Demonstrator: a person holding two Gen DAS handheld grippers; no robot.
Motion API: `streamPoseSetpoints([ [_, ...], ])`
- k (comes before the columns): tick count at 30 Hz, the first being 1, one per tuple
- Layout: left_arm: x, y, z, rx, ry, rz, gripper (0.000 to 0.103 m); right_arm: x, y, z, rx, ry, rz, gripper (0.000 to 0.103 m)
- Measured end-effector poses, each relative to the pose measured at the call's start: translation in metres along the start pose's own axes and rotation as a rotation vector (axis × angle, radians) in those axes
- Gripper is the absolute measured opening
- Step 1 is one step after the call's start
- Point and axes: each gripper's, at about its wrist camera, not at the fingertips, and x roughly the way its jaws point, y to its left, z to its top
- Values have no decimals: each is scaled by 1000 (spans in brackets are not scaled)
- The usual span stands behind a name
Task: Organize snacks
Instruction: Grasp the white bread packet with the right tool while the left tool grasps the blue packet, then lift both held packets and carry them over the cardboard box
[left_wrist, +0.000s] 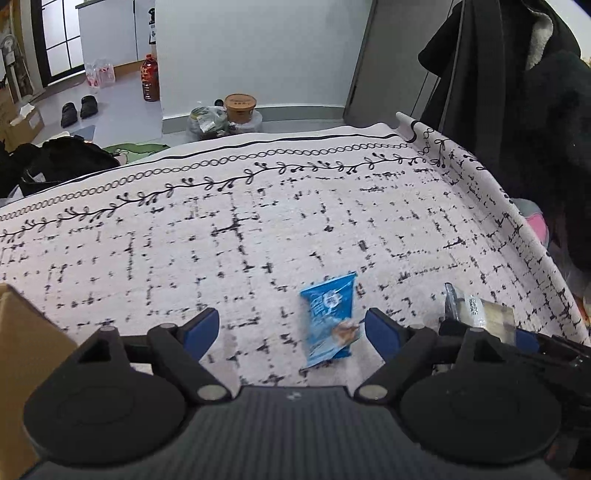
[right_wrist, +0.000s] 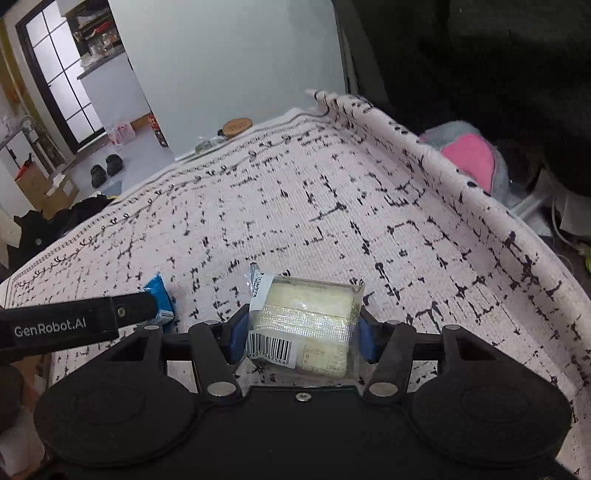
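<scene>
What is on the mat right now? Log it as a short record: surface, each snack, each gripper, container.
surface: patterned mat
snack 1: blue packet, lying flat on the mat, between the left gripper's fingers but not touched
snack 2: clear-wrapped pale cake, barcode toward the camera
left gripper: open, above the blue packet
right gripper: shut on the clear-wrapped pale cake
container: cardboard box, at the left edge, contents not visible
</scene>
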Motion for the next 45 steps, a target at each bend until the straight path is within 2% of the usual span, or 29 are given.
streamPoseSetpoints([
  [7,16,-10,0,-18,11,-37,82,4,11,-5,-52,19,-6,68],
  [10,23,-11,-3,-31,23,-44,66,6,16,-8,-93,17,-23,69],
  [11,25,-11,-4,-33,30,-47,56,7,17,-9,-104,16,-29,69],
  [12,26,-11,-5,-36,32,-45,47,8,18,-9,-109,13,-31,64],
  [13,26,-11,-6,-37,23,-43,42,7,19,-9,-112,9,-31,59],
  [14,26,-10,-7,-36,19,-50,31,7,19,-9,-114,4,-29,58],
  [21,12,-7,-8,-7,6,-65,30,-2,27,-6,-108,-29,19,55],
  [31,-31,8,-7,-5,-51,-82,30,-24,48,-6,-109,-73,61,55],
  [45,-87,44,-5,-57,-125,-100,30,-61,95,2,-127,-137,113,54],
])
